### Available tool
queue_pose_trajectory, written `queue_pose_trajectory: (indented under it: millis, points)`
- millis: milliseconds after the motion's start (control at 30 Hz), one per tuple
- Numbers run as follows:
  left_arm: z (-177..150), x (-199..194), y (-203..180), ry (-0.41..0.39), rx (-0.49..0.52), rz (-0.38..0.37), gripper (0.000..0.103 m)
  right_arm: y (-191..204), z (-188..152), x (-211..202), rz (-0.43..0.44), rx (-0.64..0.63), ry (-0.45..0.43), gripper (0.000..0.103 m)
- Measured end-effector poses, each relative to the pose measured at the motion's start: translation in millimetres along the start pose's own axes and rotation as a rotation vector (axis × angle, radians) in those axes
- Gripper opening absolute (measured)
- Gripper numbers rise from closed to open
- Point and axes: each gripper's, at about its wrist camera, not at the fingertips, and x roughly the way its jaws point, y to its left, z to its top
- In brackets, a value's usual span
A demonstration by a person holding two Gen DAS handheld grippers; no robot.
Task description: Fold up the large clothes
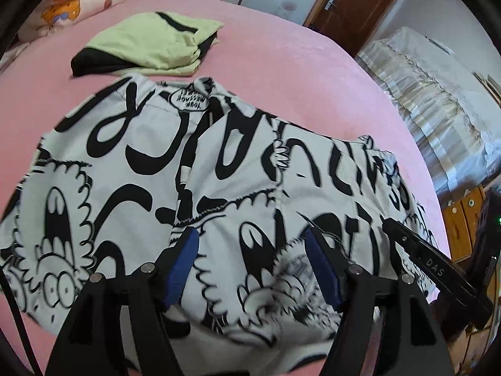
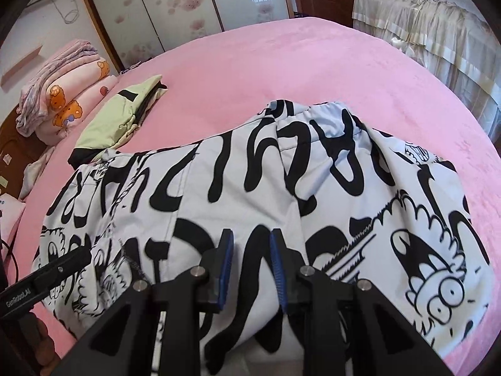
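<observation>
Looking down the left wrist view: left gripper fingers spread, gripping nothing, over the printed garment, partly folded on the pink bed; a folded green garment lies beyond. Right wrist view: right gripper fingers narrowly parted above the cloth, apparently unclamped. Next, judged: regrip an edge, fold again. Wardrobe, door behind

Left gripper pointing steeply down, jaws standing wide apart, blue pads pressing on nothing. Right gripper also tilting steeply down, jaws drawn closer, narrow gap showing between its pads; grip there unclear. Each gripper's black finger showing at edge of other's view.
</observation>
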Motion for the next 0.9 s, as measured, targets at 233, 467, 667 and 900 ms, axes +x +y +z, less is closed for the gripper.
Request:
queue_pose_trajectory:
  millis: [233,467,667,900]
  points:
    - [-14,-39,-15,-0.021,0.053,0.040,0.073,11,-12,-28,0.012,-0.015,0.005,0.024]
    - [-32,-73,-24,-0.007,0.075,0.061,0.073,27,-30,-60,0.026,-0.064,-0.004,0.033]
    - [-41,-98,-25,-0.001,0.072,0.058,0.073,44,-48,-87,0.046,-0.118,-0.023,0.036]
    - [-53,-128,-15,0.014,0.030,0.045,0.073,67,-56,-112,0.083,-0.175,-0.045,0.036]
